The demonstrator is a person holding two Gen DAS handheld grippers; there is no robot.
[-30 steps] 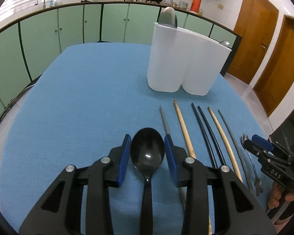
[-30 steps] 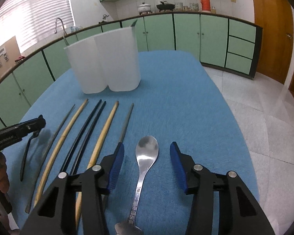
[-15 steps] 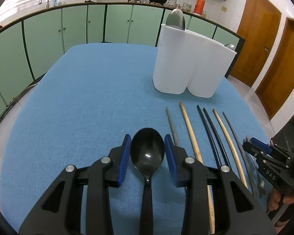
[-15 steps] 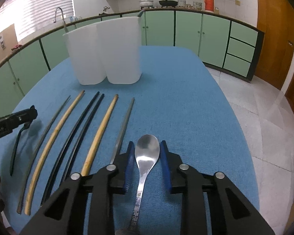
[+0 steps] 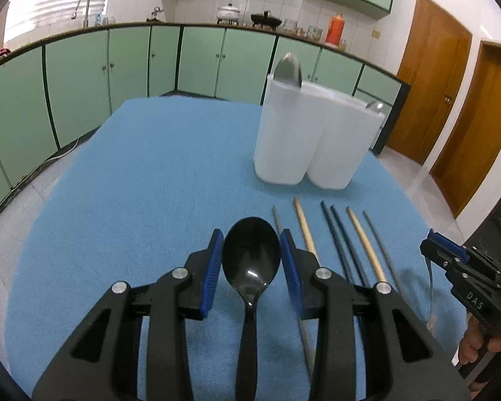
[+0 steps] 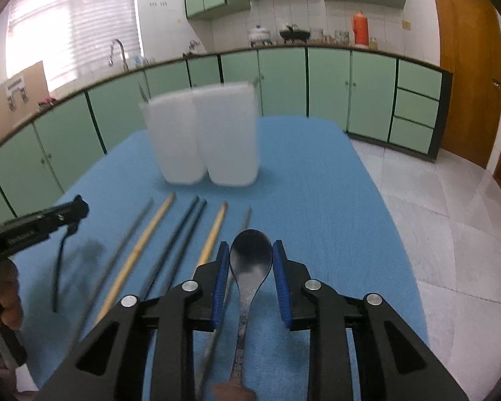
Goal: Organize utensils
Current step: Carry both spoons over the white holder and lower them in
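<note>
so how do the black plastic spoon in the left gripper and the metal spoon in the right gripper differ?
The black plastic spoon is glossy black all over; the silver metal spoon is dull grey steel. The black spoon's bowl looks broader in its view, and its handle is plain, while the metal spoon's handle carries markings. Both lie bowl-forward between closed blue-padded fingers, off the blue tablecloth.

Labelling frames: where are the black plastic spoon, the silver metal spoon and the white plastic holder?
black plastic spoon (image 5: 251, 256), left wrist view, bowl
silver metal spoon (image 6: 251, 256), right wrist view, bowl
white plastic holder (image 5: 312, 140), left wrist view, front wall

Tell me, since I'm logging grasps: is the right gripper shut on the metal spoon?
Shut. The right gripper's blue pads press both sides of the silver metal spoon's bowl.
</note>
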